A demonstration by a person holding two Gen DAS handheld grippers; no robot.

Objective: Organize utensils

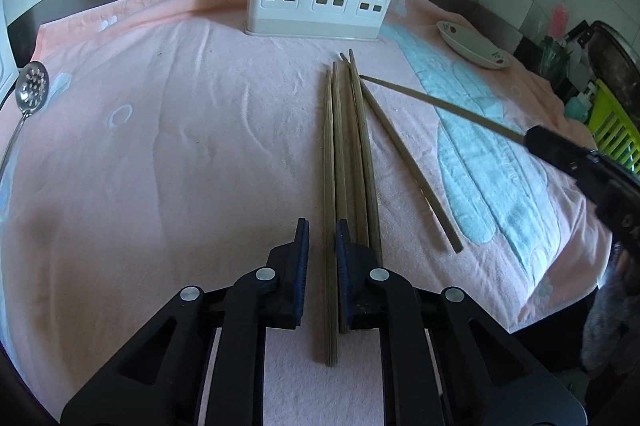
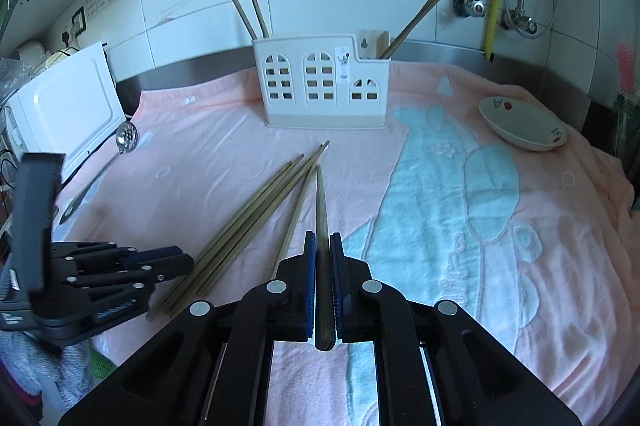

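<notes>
Several wooden chopsticks (image 1: pixel 352 145) lie bunched on the pink towel, with one more chopstick (image 1: pixel 408 165) slanting to their right. My left gripper (image 1: pixel 322 230) is low over the near ends with its jaws narrow. The leftmost chopstick (image 1: pixel 330 185) lies between the pads, and a strip of towel shows beside it. My right gripper (image 2: pixel 323 242) is shut on a single chopstick (image 2: pixel 321 201), held clear of the towel and pointing at the white utensil holder (image 2: pixel 324 85). That holder has chopsticks standing in both end compartments.
A slotted metal spoon (image 1: pixel 32 89) lies at the towel's left edge beside a white appliance (image 2: pixel 68 105). A white bowl (image 2: pixel 524 125) sits at the back right. A green basket (image 1: pixel 612 129) stands off the right edge. Pipes run along the tiled back wall.
</notes>
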